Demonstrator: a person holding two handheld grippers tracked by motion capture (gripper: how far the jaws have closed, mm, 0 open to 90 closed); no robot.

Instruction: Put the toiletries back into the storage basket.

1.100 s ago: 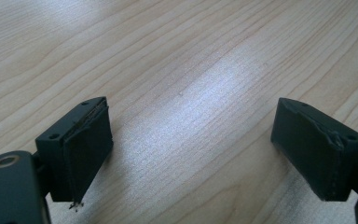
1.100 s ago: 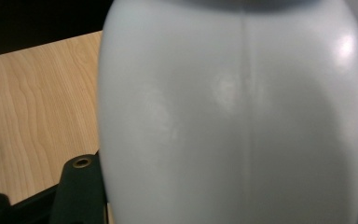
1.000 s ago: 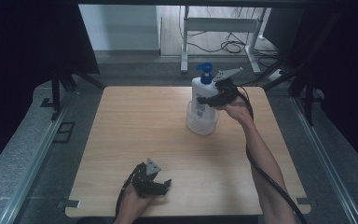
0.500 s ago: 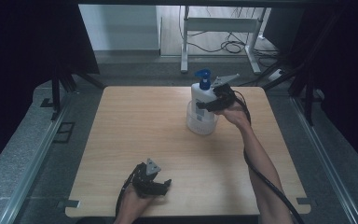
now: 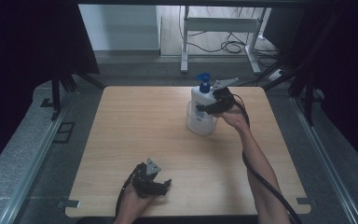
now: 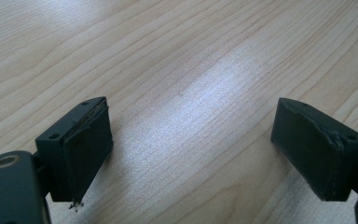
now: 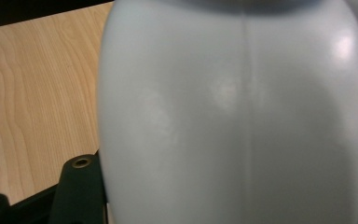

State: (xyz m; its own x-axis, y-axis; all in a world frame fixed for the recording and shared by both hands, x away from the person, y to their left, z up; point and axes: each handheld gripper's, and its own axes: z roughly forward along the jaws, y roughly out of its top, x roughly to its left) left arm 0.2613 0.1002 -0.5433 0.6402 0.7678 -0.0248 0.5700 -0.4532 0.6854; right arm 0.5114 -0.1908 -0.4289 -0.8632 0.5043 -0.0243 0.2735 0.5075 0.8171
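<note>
- high view: our right tongs (image 5: 204,108) stay clamped on the pump bottle (image 5: 201,100), now lowered into the clear cup (image 5: 199,123) below.
- left tongs (image 5: 164,183) rest apart on the worktop (image 5: 121,130); releasing looks next.

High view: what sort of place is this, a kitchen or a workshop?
Probably a lab or test room: a bare wooden table, dark curtains at the sides, and loose cables on the floor behind.

A light wooden table (image 5: 135,140) stands on grey carpeted floor (image 5: 23,158), flanked by metal rails (image 5: 32,163). Dark curtains (image 5: 28,42) hang at both sides. Beyond, a white table frame (image 5: 219,28) stands among loose cables (image 5: 230,45).
</note>
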